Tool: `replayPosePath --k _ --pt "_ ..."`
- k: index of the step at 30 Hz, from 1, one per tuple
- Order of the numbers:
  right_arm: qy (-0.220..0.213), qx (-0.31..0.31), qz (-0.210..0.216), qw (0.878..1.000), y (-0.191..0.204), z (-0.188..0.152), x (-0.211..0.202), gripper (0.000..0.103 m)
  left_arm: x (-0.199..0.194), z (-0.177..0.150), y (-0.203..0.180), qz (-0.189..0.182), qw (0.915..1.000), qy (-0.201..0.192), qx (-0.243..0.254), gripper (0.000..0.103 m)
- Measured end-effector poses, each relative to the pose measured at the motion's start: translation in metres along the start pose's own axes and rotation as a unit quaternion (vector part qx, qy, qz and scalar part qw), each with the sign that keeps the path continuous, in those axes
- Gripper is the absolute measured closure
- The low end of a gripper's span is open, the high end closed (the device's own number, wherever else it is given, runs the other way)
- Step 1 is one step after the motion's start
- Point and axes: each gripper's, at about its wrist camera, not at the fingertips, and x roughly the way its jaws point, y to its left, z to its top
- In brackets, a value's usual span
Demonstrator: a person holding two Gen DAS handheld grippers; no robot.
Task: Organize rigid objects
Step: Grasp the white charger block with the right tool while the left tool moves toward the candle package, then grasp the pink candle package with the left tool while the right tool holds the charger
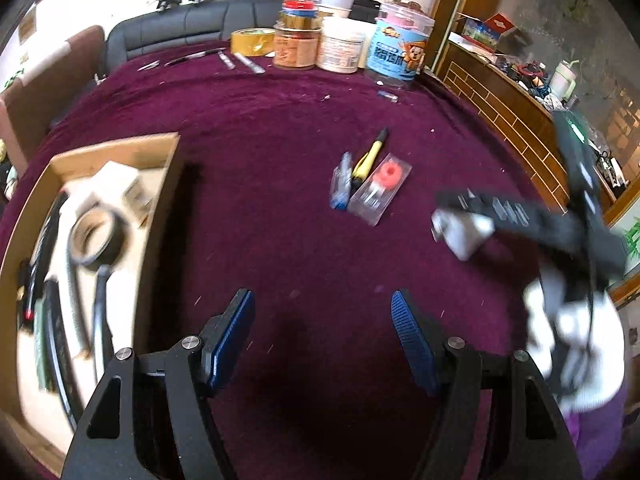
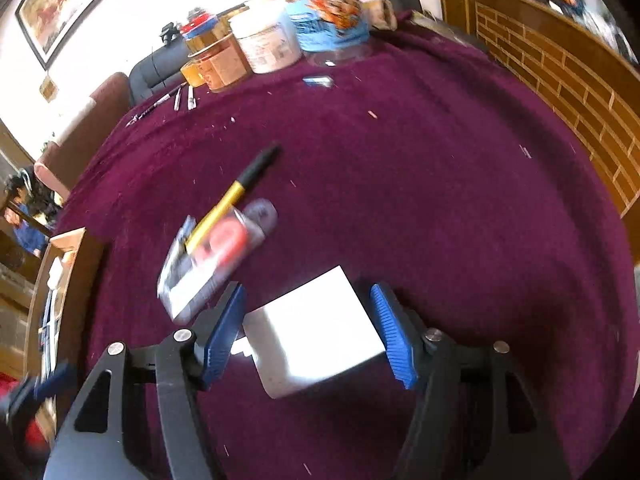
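right tongs (image 2: 308, 330): I've got the white block (image 2: 312, 330) clamped
left tongs (image 1: 323, 334): spread, empty
box (image 1: 120, 152): left of my left tongs, nearer that arm

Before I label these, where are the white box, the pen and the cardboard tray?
white box (image 2: 316, 332), right wrist view, its bright top face.
pen (image 1: 373, 154), left wrist view, yellow barrel.
cardboard tray (image 1: 160, 204), left wrist view, its right wall.
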Motion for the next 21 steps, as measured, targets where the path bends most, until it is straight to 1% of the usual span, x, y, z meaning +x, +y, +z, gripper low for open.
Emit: replayPosePath --k 1,2,3,4,5,6,7,10,11,12,13,14,15,16,17,21 --pt "-0.005 0.005 0.009 1.0 -0.008 -0.005 -0.004 0.039 0.004 0.005 -0.004 0.005 1.0 -0.003 0.005 0.039" --pt "-0.019 0.015 0.021 0.999 -0.016 -0.009 -0.009 0.04 0.009 0.011 -0.011 0.011 0.9998 -0.008 0.014 0.039" --pt "-0.038 0.032 0.039 0.998 -0.027 -0.013 -0.012 0.04 0.016 0.017 -0.018 0.013 0.9995 -0.012 0.025 0.039" --pt "-0.047 0.048 0.059 0.996 -0.034 -0.014 -0.013 0.04 0.024 0.023 -0.025 0.016 0.9992 -0.014 0.035 0.039" --pt "-0.048 0.069 0.08 0.993 -0.042 -0.012 -0.014 0.04 0.034 0.03 -0.032 0.019 0.9986 -0.013 0.047 0.039" --pt "-0.05 0.085 0.09 0.991 -0.048 -0.011 -0.015 0.04 0.045 0.036 -0.039 0.021 0.9978 -0.011 0.061 0.039" --pt "-0.059 0.096 0.087 0.99 -0.053 -0.012 -0.016 0.04 0.054 0.041 -0.044 0.024 0.997 -0.009 0.074 0.039" --pt "-0.065 0.096 0.082 0.99 -0.055 -0.013 -0.017 0.04 0.082 0.057 -0.059 0.048 0.9928 -0.009 0.109 0.039" --pt "-0.066 0.093 0.079 0.99 -0.054 -0.014 -0.018 0.04 0.093 0.061 -0.066 0.059 0.9892 -0.004 0.134 0.04" --pt "-0.066 0.088 0.076 0.991 -0.052 -0.014 -0.018 0.04 0.098 0.061 -0.07 0.066 0.9867 -0.002 0.148 0.045" --pt "-0.066 0.086 0.073 0.991 -0.051 -0.013 -0.017 0.04 0.098 0.062 -0.072 0.067 0.9858 -0.014 0.153 0.054" --pt "-0.066 0.086 0.071 0.992 -0.05 -0.01 -0.016 0.04 0.097 0.062 -0.073 0.072 0.9855 -0.014 0.153 0.061" --pt "-0.066 0.087 0.073 0.991 -0.05 -0.009 -0.016 0.04 0.093 0.061 -0.071 0.066 0.9866 -0.012 0.149 0.065" --pt "-0.066 0.09 0.075 0.991 -0.051 -0.009 -0.016 0.04 0.088 0.058 -0.069 0.057 0.9874 -0.015 0.147 0.076" --pt "-0.066 0.095 0.078 0.99 -0.054 -0.01 -0.017 0.04 0.084 0.053 -0.066 0.044 0.9887 -0.003 0.143 0.081" --pt "-0.066 0.113 0.09 0.987 -0.061 -0.01 -0.017 0.04 0.062 0.029 -0.047 0.015 0.993 0.017 0.116 0.081"
